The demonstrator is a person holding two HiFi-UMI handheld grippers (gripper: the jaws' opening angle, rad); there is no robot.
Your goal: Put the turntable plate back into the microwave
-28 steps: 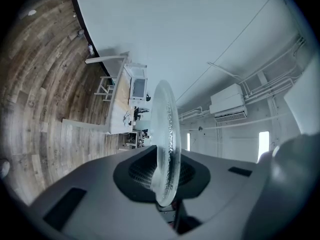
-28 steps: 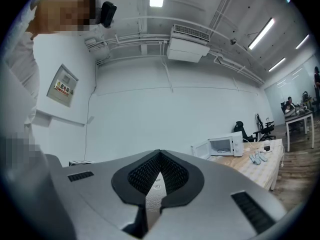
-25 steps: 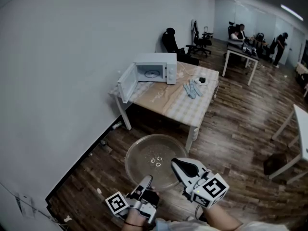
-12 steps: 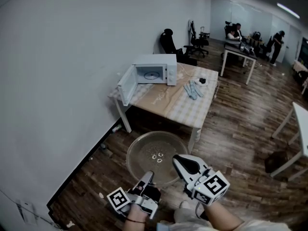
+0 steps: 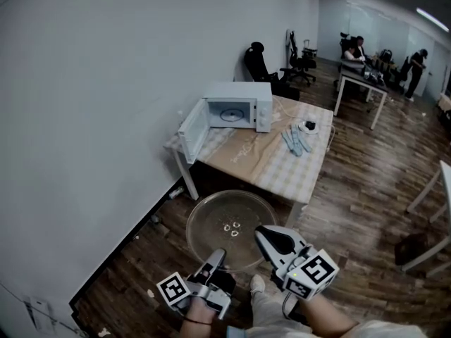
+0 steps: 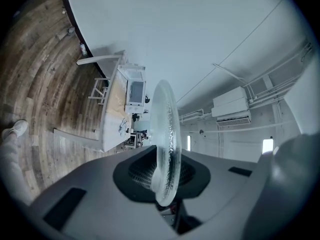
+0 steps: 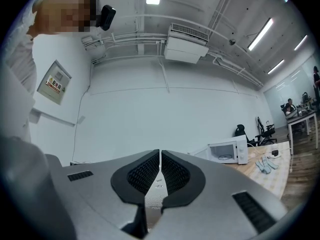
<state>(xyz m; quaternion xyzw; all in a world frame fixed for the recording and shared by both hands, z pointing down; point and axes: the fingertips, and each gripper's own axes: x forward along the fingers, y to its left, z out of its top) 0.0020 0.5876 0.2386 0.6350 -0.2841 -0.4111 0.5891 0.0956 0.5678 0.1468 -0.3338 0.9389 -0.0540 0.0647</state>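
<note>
A round clear glass turntable plate (image 5: pixel 232 225) hangs level over the wooden floor, carried between both grippers. My left gripper (image 5: pixel 215 258) is shut on its near rim; in the left gripper view the plate (image 6: pixel 167 129) stands edge-on between the pads of the left gripper (image 6: pixel 167 179). My right gripper (image 5: pixel 264 236) is shut on the plate's right rim, and a thin strip of glass (image 7: pixel 152 198) shows between the near-closed pads of the right gripper (image 7: pixel 160 176). Ahead, the white microwave (image 5: pixel 239 108) sits on a table (image 5: pixel 271 167) with its door (image 5: pixel 192 130) swung open.
Pale blue gloves (image 5: pixel 294 141) and a small dark object (image 5: pixel 306 126) lie on the table right of the microwave. The white wall runs along the left. Office chairs (image 5: pixel 258 60) and desks with people stand far back. A white table's edge (image 5: pixel 444 189) is at the right.
Both grippers and the plate have moved forward toward the table; the microwave and table now look nearer and larger. The grip on the plate is unchanged.
</note>
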